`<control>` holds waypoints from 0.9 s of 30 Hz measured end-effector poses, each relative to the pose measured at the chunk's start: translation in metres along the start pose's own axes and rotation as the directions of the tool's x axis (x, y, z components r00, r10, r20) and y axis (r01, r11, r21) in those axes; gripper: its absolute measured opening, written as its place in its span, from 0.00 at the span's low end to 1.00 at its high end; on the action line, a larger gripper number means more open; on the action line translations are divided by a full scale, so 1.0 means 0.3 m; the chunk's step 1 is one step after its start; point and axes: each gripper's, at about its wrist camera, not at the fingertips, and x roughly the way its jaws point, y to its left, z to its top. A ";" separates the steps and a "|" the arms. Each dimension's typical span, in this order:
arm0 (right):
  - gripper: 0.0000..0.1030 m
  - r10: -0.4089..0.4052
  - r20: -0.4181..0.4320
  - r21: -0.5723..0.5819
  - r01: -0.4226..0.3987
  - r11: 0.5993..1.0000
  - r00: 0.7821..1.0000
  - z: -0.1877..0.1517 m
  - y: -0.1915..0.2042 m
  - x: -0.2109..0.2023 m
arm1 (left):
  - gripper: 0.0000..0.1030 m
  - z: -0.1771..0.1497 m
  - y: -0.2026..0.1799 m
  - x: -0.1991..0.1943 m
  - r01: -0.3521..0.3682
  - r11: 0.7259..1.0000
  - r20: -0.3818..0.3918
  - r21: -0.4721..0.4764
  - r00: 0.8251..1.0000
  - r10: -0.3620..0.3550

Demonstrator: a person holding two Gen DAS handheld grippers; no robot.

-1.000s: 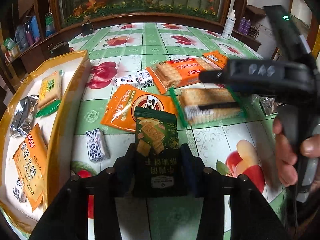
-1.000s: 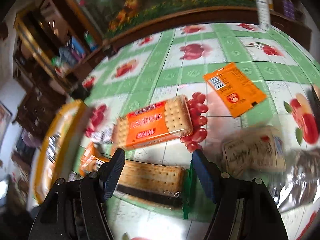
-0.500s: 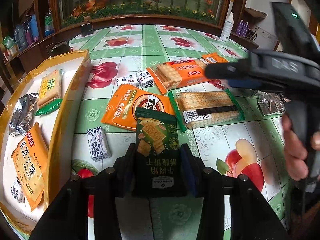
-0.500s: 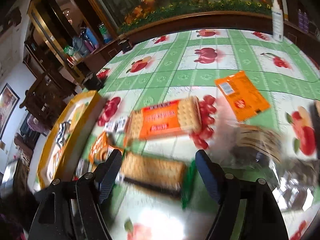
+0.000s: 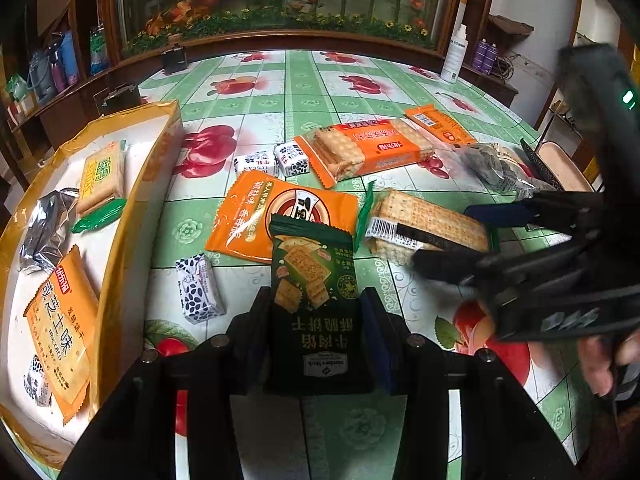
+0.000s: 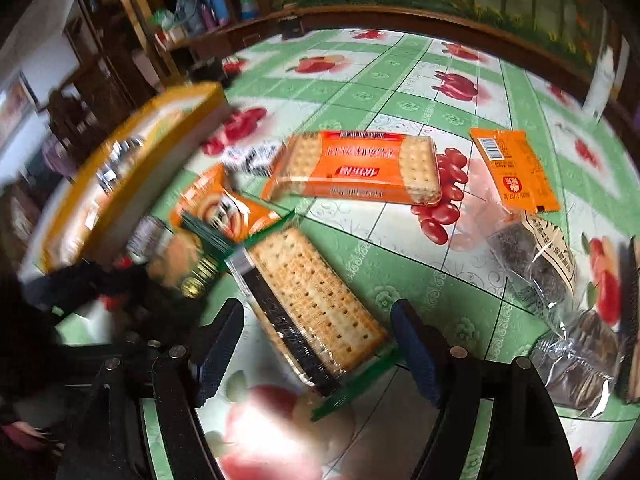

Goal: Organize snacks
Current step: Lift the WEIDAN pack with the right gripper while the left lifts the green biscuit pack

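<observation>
Your right gripper (image 6: 318, 344) just rolled, fingers opened wide astride the cracker pack (image 6: 312, 304): grab next. Left gripper (image 5: 318, 340) still pinching green pack (image 5: 312, 280).

dark green cracker pack (image 5: 316, 300), centre of left view: "Member's Mark", Chinese "牛肉锅 / 椒脆饼干" upside down | orange pouch in tray (image 5: 60, 320), lower left: "咸芝士味" | cracker pack with green ends (image 5: 424, 232), right of centre: barcode, digits unreadable | small orange packet (image 6: 512, 168), upper right of right view: barcode

Dark green cracker pkt (image 5: 316, 280); green-white fruit-print tablecloth (image 5: 280, 92)
</observation>
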 end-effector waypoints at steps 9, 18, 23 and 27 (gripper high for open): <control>0.50 -0.006 0.083 0.033 0.004 0.999 0.997 0.005 0.006 -0.050 | 0.35 -0.003 0.025 -0.013 0.055 0.998 0.007 -0.026 0.998 -0.055; 0.51 0.040 0.176 0.163 -0.069 0.984 0.983 0.039 -0.036 -0.090 | 0.29 0.003 0.001 -0.026 0.004 1.000 -0.002 0.001 1.000 -0.004; 0.51 0.047 0.176 0.175 -0.078 0.981 0.983 0.042 -0.041 -0.090 | 0.77 -0.007 -0.026 0.000 -0.001 1.000 -0.043 0.023 0.999 0.002; 0.51 0.040 0.179 0.173 -0.071 0.982 0.983 0.040 -0.040 -0.092 | 0.67 -0.017 -0.076 0.014 -0.035 0.994 -0.023 0.100 0.999 0.037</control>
